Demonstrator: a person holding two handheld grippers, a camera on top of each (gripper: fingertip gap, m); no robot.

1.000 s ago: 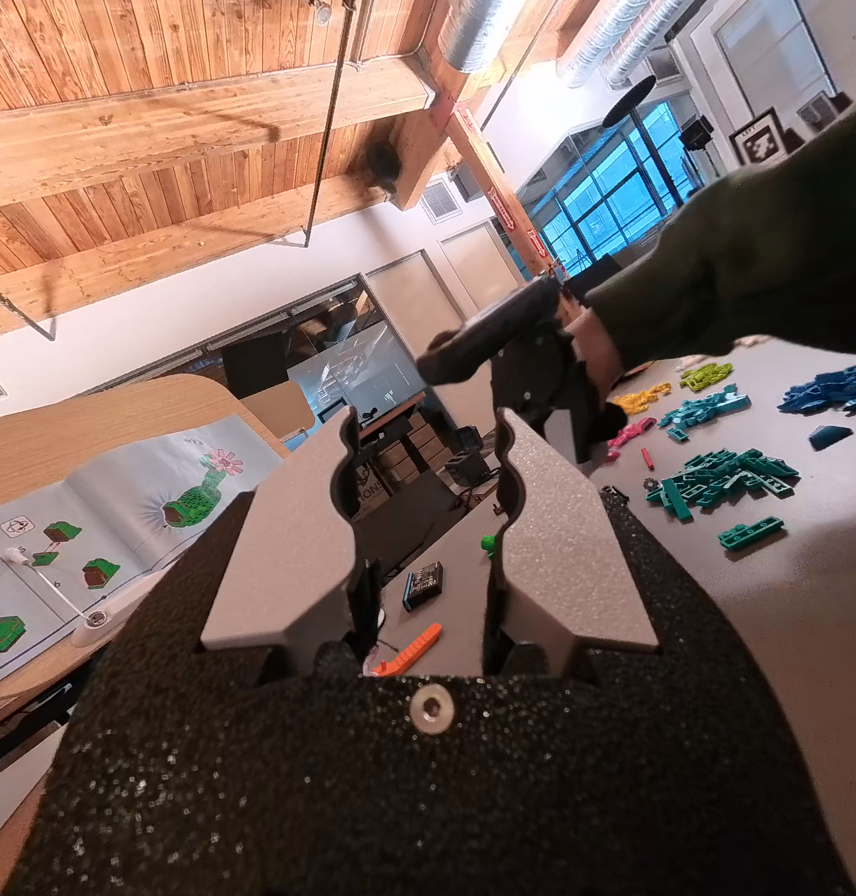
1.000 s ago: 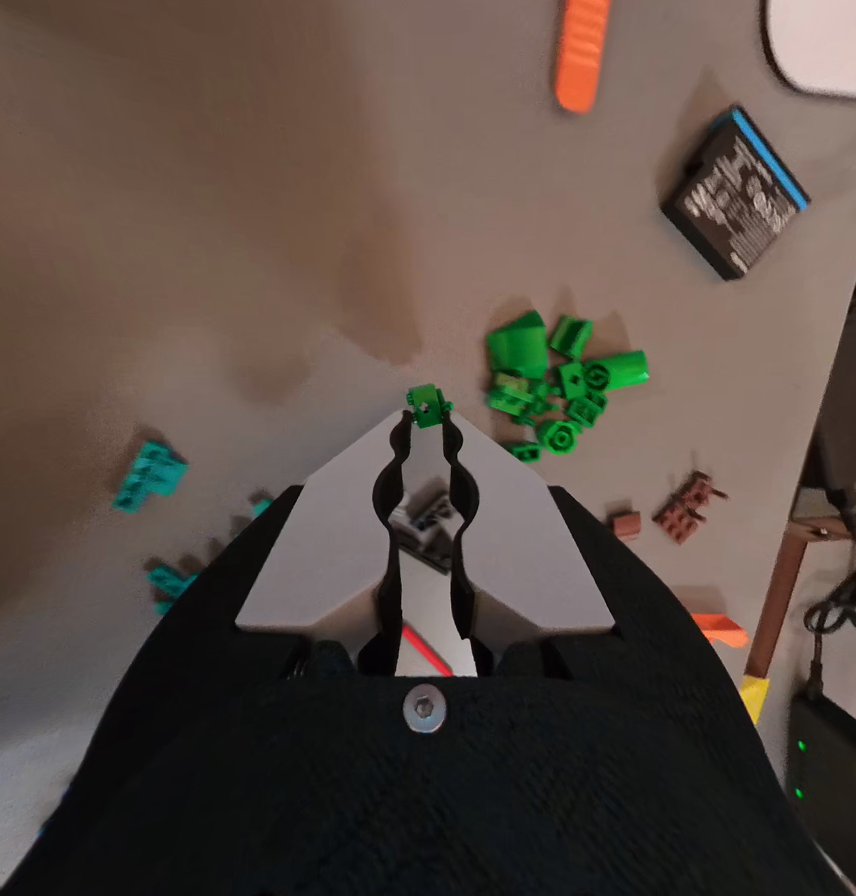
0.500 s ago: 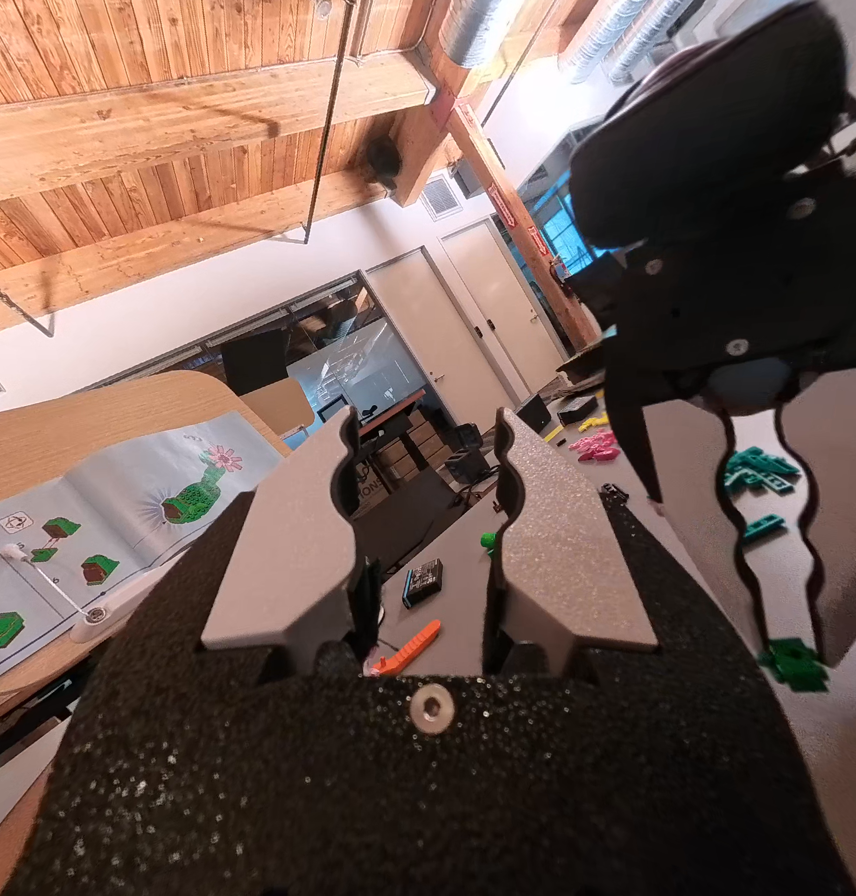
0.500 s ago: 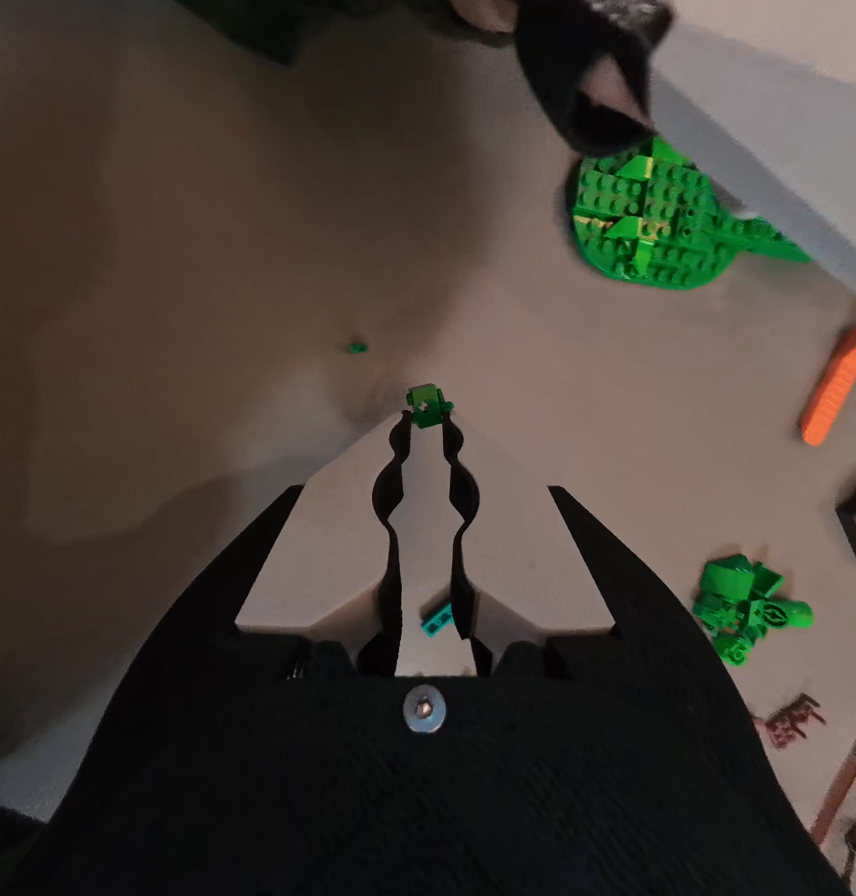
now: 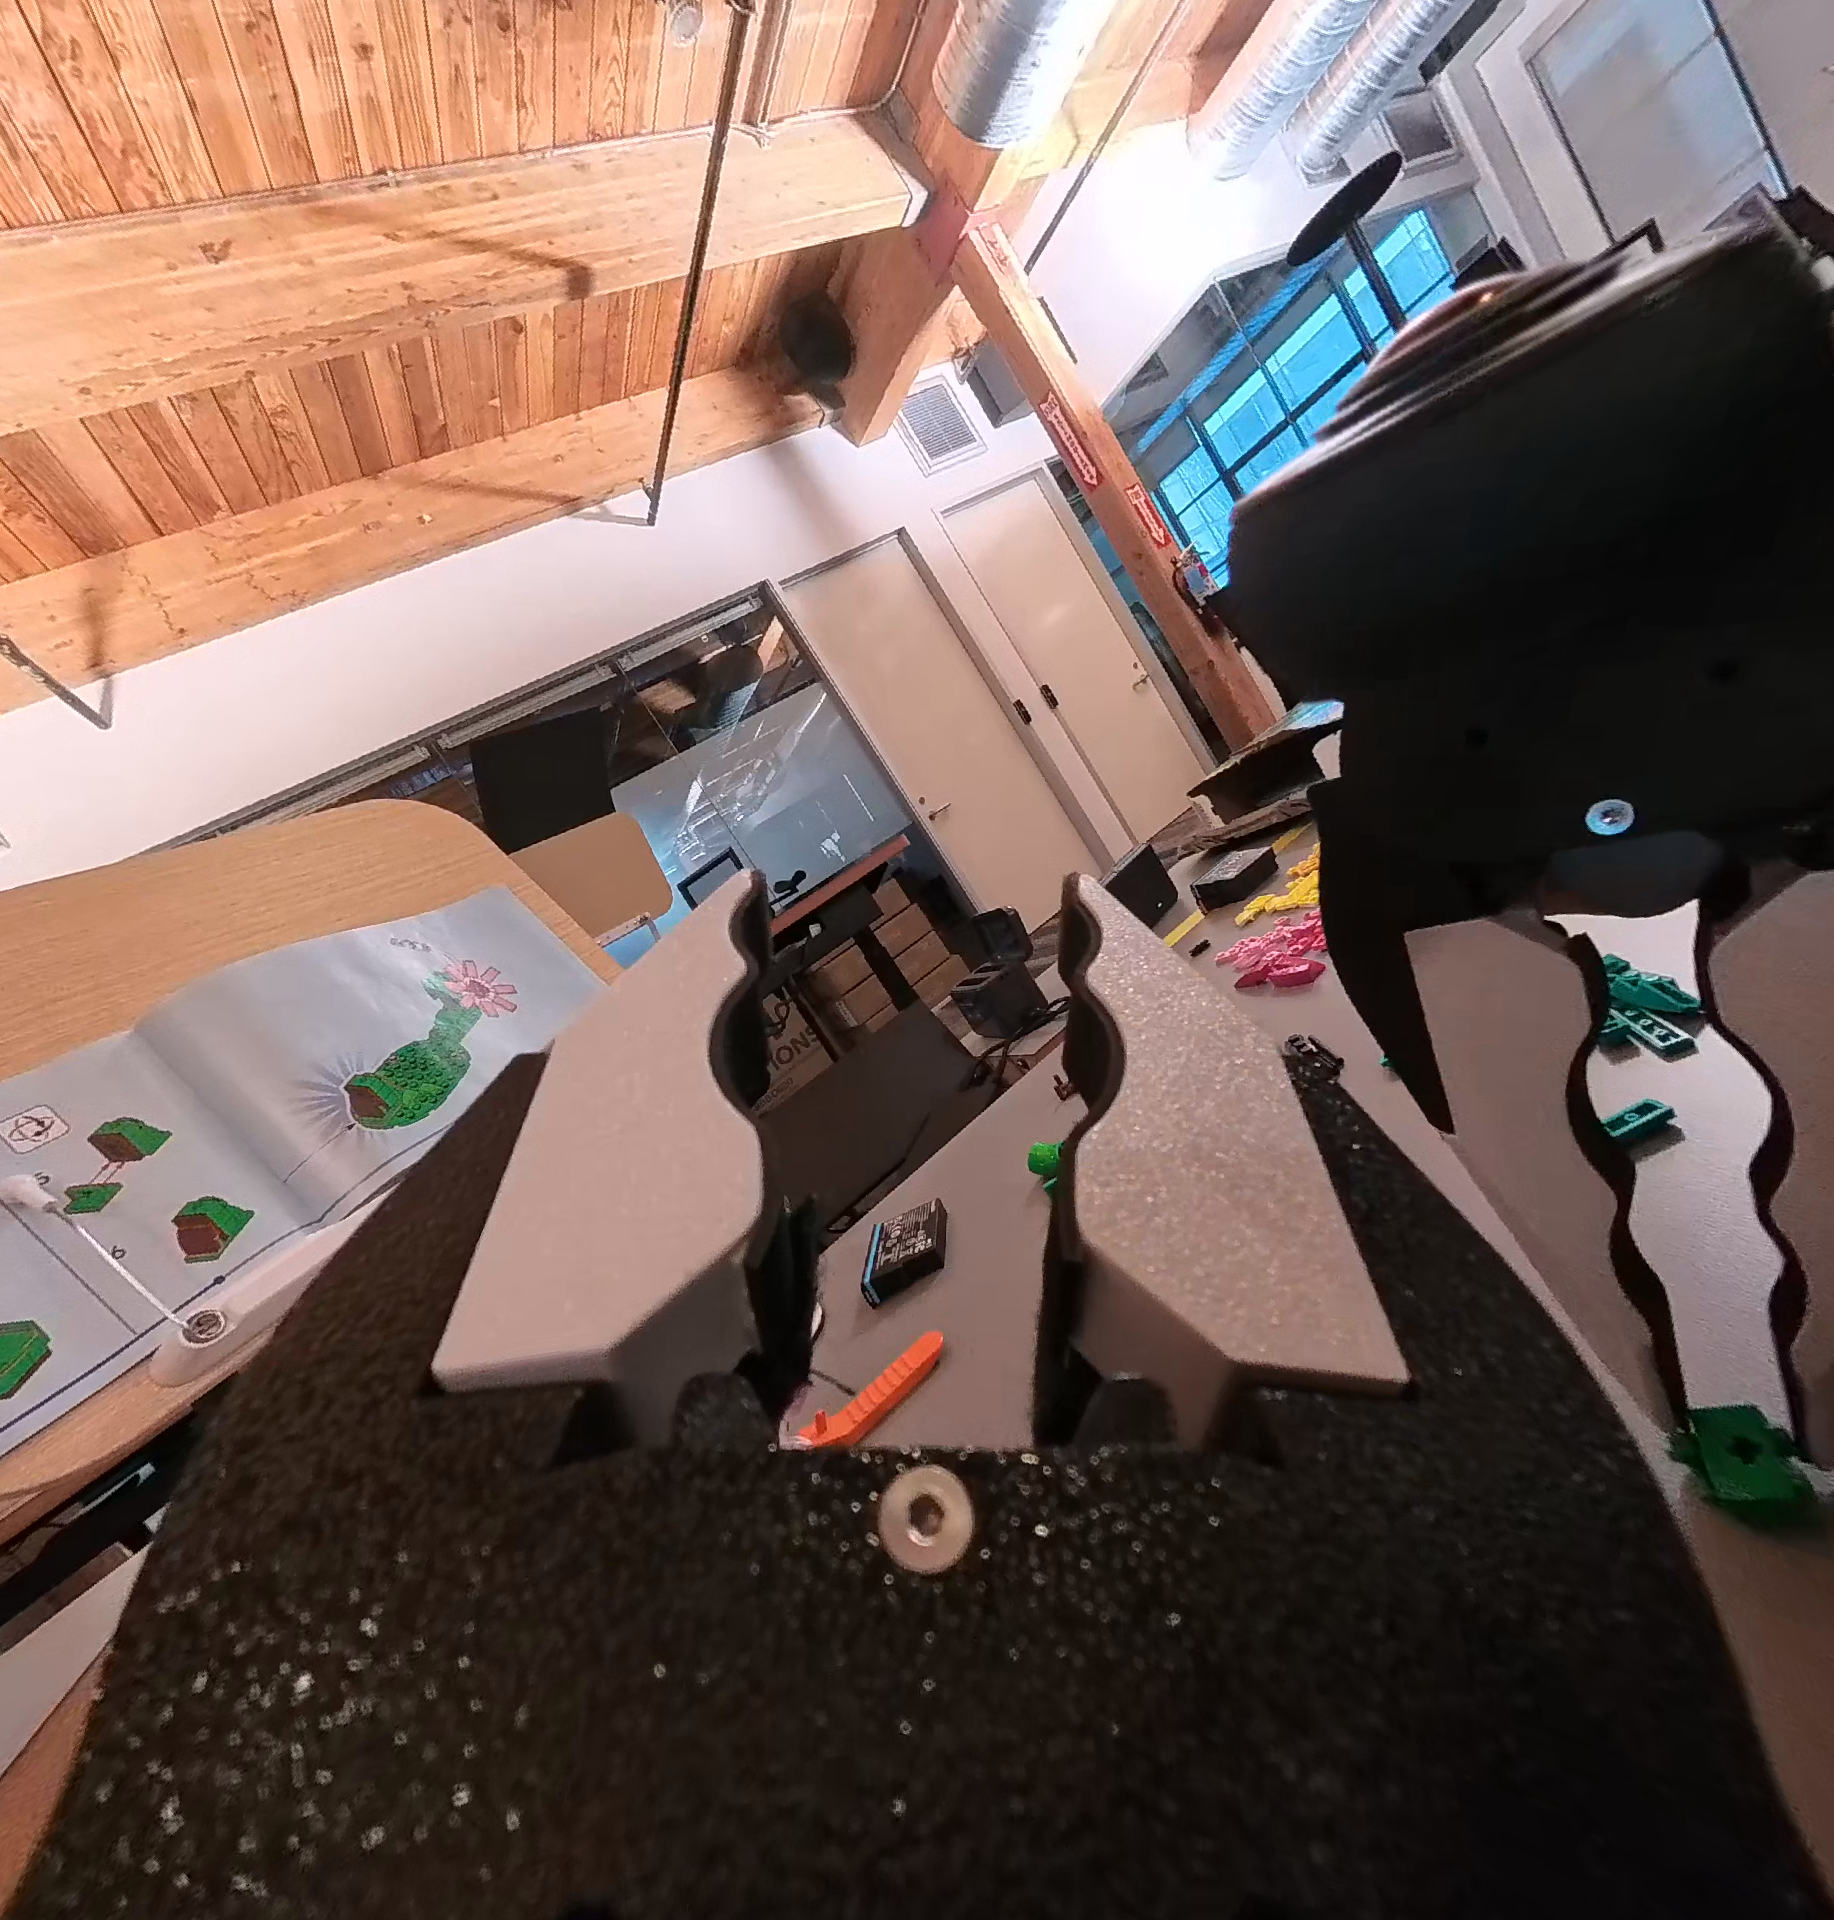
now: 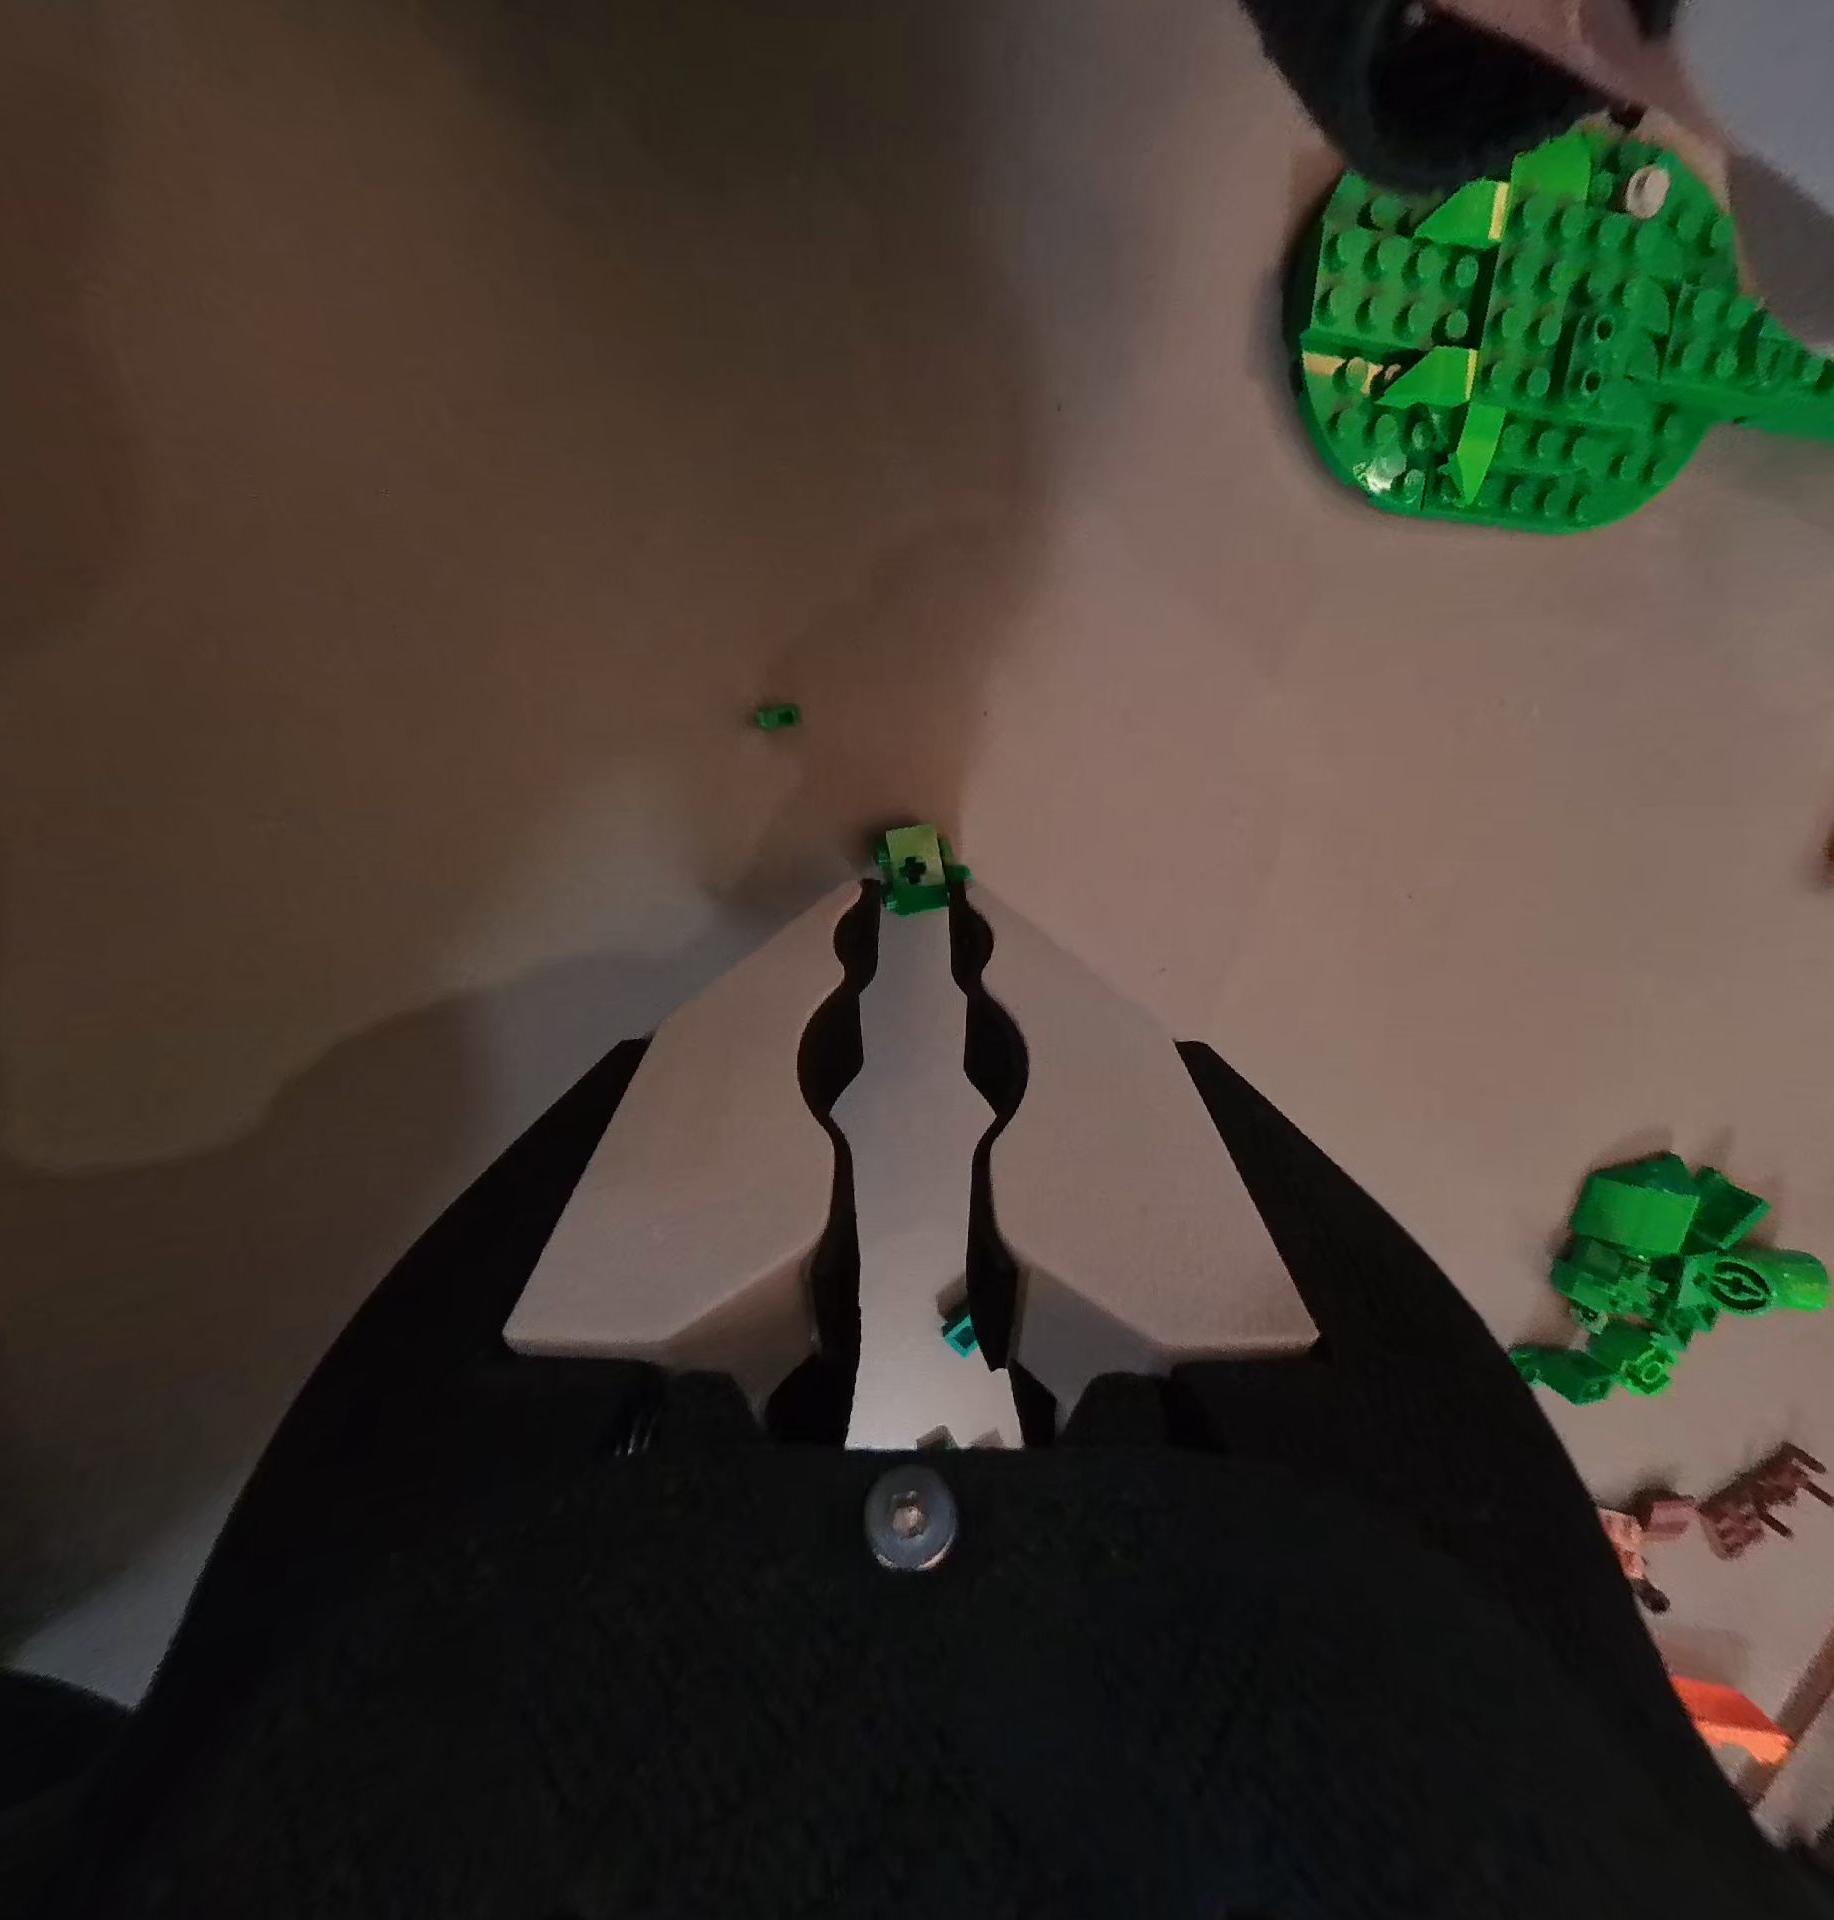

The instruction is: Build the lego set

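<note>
My right gripper (image 6: 913,894) is shut on a small green brick (image 6: 915,869) at its fingertips, close above the grey table. The same brick (image 5: 1746,1463) and right gripper (image 5: 1739,1439) show at the right of the left wrist view. The green built plate assembly (image 6: 1536,343) lies at the upper right, partly under my left gripper's body. A tiny green piece (image 6: 776,716) lies alone on the table beyond the tips. My left gripper (image 5: 913,904) is open and empty, tilted up toward the room.
A pile of loose green bricks (image 6: 1671,1278) and brown pieces (image 6: 1723,1517) lie at the right. An orange brick separator (image 5: 877,1387), a black battery (image 5: 905,1250), teal bricks (image 5: 1640,1023) and pink bricks (image 5: 1277,951) lie on the table. The instruction booklet (image 5: 165,1122) stands at the left. My right gripper's tips are some 4 cm from the tiny green piece (image 6: 776,716).
My right gripper has carried the small green brick away from the loose green pile, over beside the green plate assembly, and lowered it near the table. My left gripper has stayed still.
</note>
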